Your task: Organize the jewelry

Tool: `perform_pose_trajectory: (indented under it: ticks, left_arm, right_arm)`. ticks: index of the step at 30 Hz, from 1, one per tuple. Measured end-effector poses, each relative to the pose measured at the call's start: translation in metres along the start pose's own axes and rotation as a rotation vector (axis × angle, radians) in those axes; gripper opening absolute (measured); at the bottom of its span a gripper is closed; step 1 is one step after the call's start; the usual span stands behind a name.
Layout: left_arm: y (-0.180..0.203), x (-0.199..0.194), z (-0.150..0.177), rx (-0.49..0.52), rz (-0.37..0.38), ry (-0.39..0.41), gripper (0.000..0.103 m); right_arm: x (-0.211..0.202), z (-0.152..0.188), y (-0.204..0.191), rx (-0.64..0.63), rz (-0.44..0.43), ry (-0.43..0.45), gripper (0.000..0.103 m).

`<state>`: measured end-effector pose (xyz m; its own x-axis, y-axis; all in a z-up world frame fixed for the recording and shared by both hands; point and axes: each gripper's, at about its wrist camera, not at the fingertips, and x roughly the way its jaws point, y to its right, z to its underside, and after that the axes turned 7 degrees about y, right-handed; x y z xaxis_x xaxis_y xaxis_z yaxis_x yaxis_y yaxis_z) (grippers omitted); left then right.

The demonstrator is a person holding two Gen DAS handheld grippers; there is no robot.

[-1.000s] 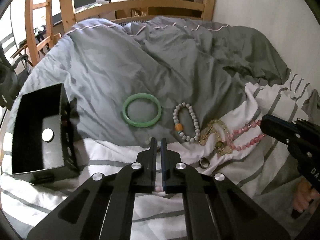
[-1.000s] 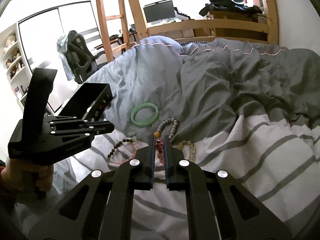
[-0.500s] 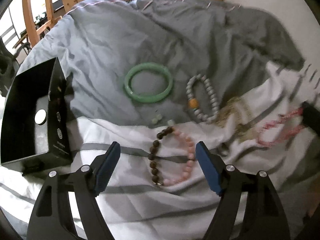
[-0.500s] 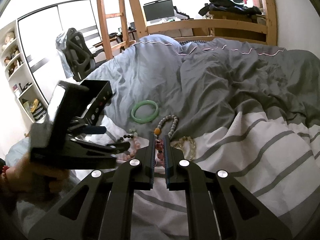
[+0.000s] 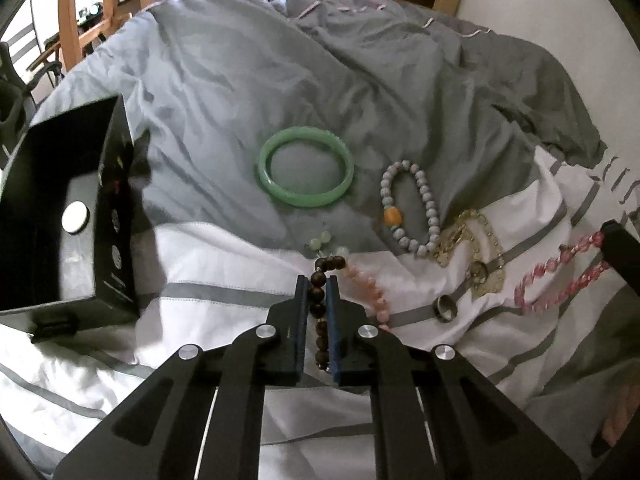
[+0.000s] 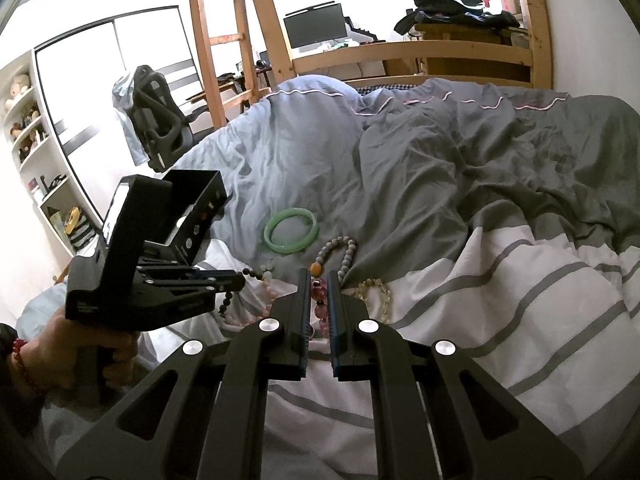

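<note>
Jewelry lies on a bed. A bracelet of brown and pink beads (image 5: 370, 286) lies on the striped sheet, and my left gripper (image 5: 318, 280) is closing with its pads pressed on the brown half. From the right wrist view, dark beads (image 6: 226, 304) dangle at the left gripper (image 6: 240, 280). My right gripper (image 6: 319, 276) is shut on a red-pink bead bracelet (image 5: 560, 276). An open black box (image 5: 112, 216) stands at the left.
A green bangle (image 5: 306, 172), a white bead bracelet with an orange bead (image 5: 430, 208), a gold chain (image 5: 472, 240), a metal ring (image 5: 446, 308) and pale green beads (image 5: 320, 240) lie on the rumpled grey duvet (image 5: 280, 60). A wooden bed frame (image 6: 440, 50) stands behind.
My left gripper opened wide, sank toward the sheet over the brown and pink bracelet, and its jaws came together on the brown beads. The right gripper stayed still.
</note>
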<state>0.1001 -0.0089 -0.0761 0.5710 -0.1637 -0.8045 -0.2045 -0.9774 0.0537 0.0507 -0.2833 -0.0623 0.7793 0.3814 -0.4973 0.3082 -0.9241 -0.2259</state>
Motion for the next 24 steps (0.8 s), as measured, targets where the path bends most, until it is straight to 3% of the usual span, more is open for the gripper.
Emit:
perform_pose_trajectory:
  ticks: [11, 24]
  left_arm:
    - [0.002, -0.043, -0.011, 0.016, 0.028, 0.128, 0.008]
    - [-0.012, -0.078, -0.02, 0.009, 0.041, 0.187, 0.008]
  right_arm:
    - [-0.003, -0.001, 0.0, -0.002, -0.001, 0.012, 0.009]
    - [-0.009, -0.018, -0.025, -0.08, 0.014, 0.011, 0.009]
